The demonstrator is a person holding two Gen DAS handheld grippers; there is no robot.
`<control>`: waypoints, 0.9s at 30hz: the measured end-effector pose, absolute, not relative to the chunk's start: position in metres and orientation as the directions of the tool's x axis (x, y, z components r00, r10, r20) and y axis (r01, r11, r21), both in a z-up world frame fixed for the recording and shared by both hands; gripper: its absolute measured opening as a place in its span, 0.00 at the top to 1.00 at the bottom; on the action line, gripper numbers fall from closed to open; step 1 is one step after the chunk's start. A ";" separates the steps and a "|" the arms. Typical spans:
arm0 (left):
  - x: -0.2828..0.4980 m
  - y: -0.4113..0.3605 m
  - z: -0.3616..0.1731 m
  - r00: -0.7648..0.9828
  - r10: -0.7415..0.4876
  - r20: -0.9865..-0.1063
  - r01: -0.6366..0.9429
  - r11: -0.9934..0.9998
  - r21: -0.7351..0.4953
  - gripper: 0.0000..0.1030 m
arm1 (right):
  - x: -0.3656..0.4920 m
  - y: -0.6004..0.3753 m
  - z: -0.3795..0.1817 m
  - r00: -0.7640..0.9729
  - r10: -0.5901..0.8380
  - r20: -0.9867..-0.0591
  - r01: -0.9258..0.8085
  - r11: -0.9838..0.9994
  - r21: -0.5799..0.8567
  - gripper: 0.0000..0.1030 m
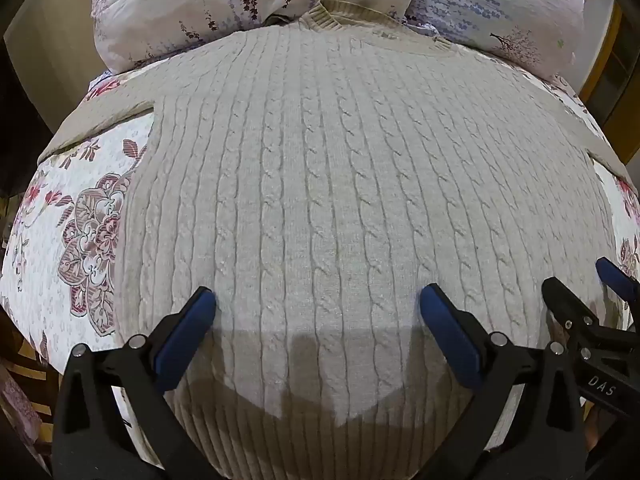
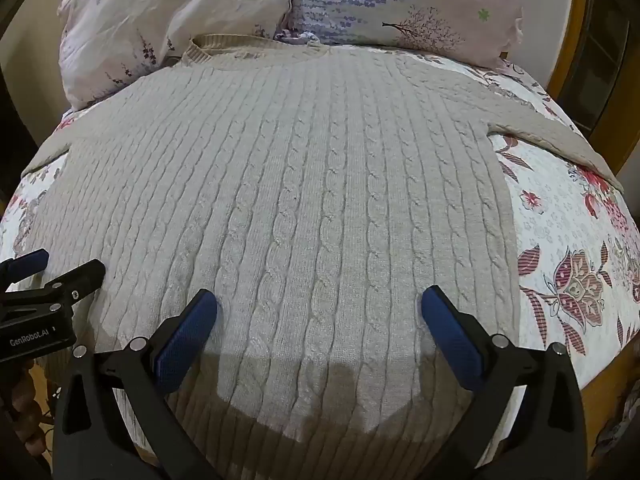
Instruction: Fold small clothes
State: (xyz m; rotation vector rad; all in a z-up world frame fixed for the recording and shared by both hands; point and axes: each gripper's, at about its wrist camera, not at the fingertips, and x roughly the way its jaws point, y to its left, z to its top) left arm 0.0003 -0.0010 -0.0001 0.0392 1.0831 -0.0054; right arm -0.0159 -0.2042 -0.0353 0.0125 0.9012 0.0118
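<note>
A cream cable-knit sweater [image 1: 320, 184] lies flat on a floral quilt [image 1: 80, 216], collar far, touching 2 pillows [image 1: 248, 0]. The left gripper [image 1: 318, 300] hovers over the near hem, its blue pads [image 1: 188, 340] spread wide with nothing between them. At the right edge, the right gripper [image 1: 588, 284] reaches in above the sweater.

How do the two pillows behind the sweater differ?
The left pillow is pale pink with sparse dark purple sprigs; the right pillow carries dense blue-lavender rows and a dark tree motif. The sweater collar touches the left pillow's lower edge and sits further from the right pillow. Both are wrinkled, lean side by side and share small green clovers.
</note>
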 end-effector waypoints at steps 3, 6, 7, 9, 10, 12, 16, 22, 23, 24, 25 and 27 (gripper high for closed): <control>0.000 -0.001 0.000 0.472 0.007 -0.881 0.023 1.000 0.021 0.02 | -0.017 -0.204 -0.036 0.620 0.016 -0.784 -0.005 1.000 0.017 0.01; 0.000 0.000 0.000 0.474 0.005 -0.881 0.023 1.000 0.018 0.02 | -0.017 -0.204 -0.036 0.618 0.016 -0.786 -0.005 1.000 0.017 0.01; 0.000 -0.001 0.000 0.474 0.004 -0.880 0.023 1.000 0.018 0.02 | -0.016 -0.204 -0.036 0.617 0.017 -0.787 -0.005 1.000 0.017 0.01; 0.000 0.000 0.000 0.474 0.004 -0.881 0.023 1.000 0.017 0.02 | -0.018 -0.204 -0.036 0.620 0.017 -0.784 -0.007 1.000 0.016 0.01; 0.000 -0.001 0.000 0.474 0.004 -0.881 0.023 1.000 0.017 0.02 | -0.017 -0.204 -0.037 0.620 0.017 -0.785 -0.007 1.000 0.016 0.01; 0.000 -0.001 0.000 0.473 0.004 -0.881 0.022 1.000 0.017 0.02 | -0.016 -0.203 -0.037 0.619 0.018 -0.785 -0.008 1.000 0.016 0.01; 0.000 0.000 0.000 0.475 0.004 -0.880 0.023 1.000 0.017 0.02 | -0.016 -0.205 -0.034 0.622 0.019 -0.783 -0.008 1.000 0.017 0.01; 0.000 0.000 0.000 0.475 0.004 -0.880 0.023 1.000 0.017 0.02 | -0.017 -0.204 -0.036 0.628 0.017 -0.778 -0.008 1.000 0.016 0.01; 0.000 -0.001 0.000 0.475 0.004 -0.880 0.023 1.000 0.017 0.02 | -0.017 -0.205 -0.036 0.628 0.017 -0.778 -0.008 1.000 0.016 0.01; 0.000 -0.001 0.000 0.475 0.004 -0.880 0.023 1.000 0.017 0.02 | -0.017 -0.205 -0.036 0.628 0.017 -0.778 -0.007 1.000 0.016 0.01; 0.000 0.000 0.000 0.475 0.004 -0.880 0.023 1.000 0.017 0.02 | -0.017 -0.205 -0.035 0.628 0.017 -0.778 -0.007 1.000 0.016 0.01; 0.000 -0.001 0.000 0.475 0.004 -0.880 0.023 1.000 0.017 0.02 | -0.017 -0.205 -0.036 0.629 0.017 -0.777 -0.007 1.000 0.016 0.01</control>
